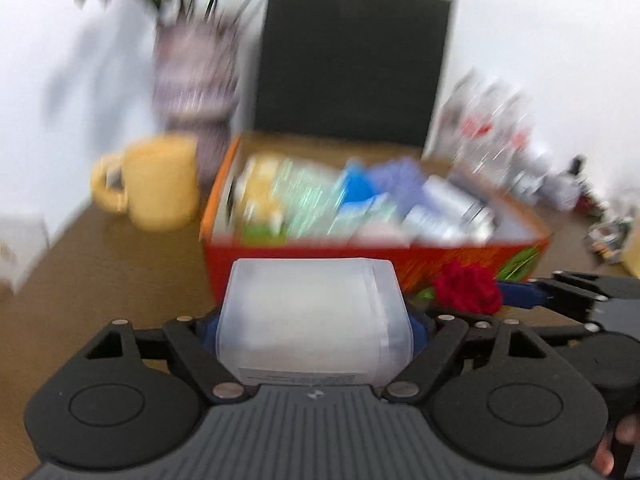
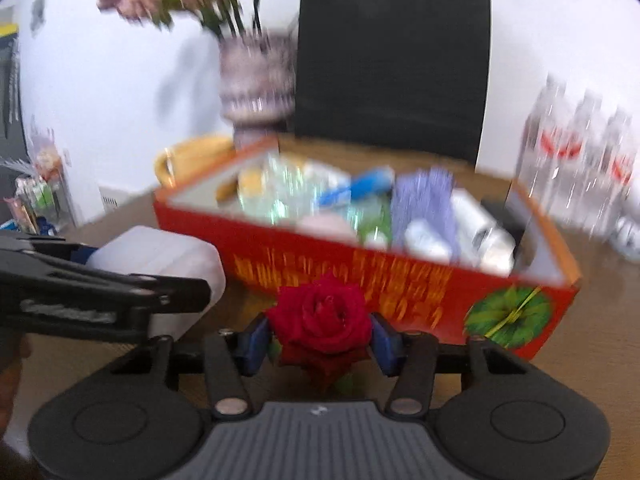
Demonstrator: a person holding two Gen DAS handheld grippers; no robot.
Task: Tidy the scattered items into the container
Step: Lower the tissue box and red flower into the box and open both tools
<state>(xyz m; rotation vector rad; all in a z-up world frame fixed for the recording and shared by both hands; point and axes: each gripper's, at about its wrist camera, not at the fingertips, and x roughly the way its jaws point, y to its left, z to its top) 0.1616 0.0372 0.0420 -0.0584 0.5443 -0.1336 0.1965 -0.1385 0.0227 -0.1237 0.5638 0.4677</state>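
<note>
Your left gripper (image 1: 314, 320) clamps a frosted, translucent plastic tub (image 1: 314, 316); your right gripper (image 2: 320, 338) pinches a ruffled red rose (image 2: 320, 316) between blue pads. Both hover just before the glossy red-and-orange cardboard box (image 2: 360, 272), crammed with blurred packets, at mid-desk (image 1: 100, 272), yellow ceramic mug (image 1: 160, 184) beside it.

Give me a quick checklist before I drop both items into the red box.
1. Left tongs shut on the white plastic jar: ok.
2. Right tongs shut on the red rose: ok.
3. Both loads above the red box opening: not ok, both sit short of its near wall.
4. Free room inside the box: cannot tell, contents blurred but crowded.
5. Yellow mug clear of the path: ok, it stands left of the box.
</note>
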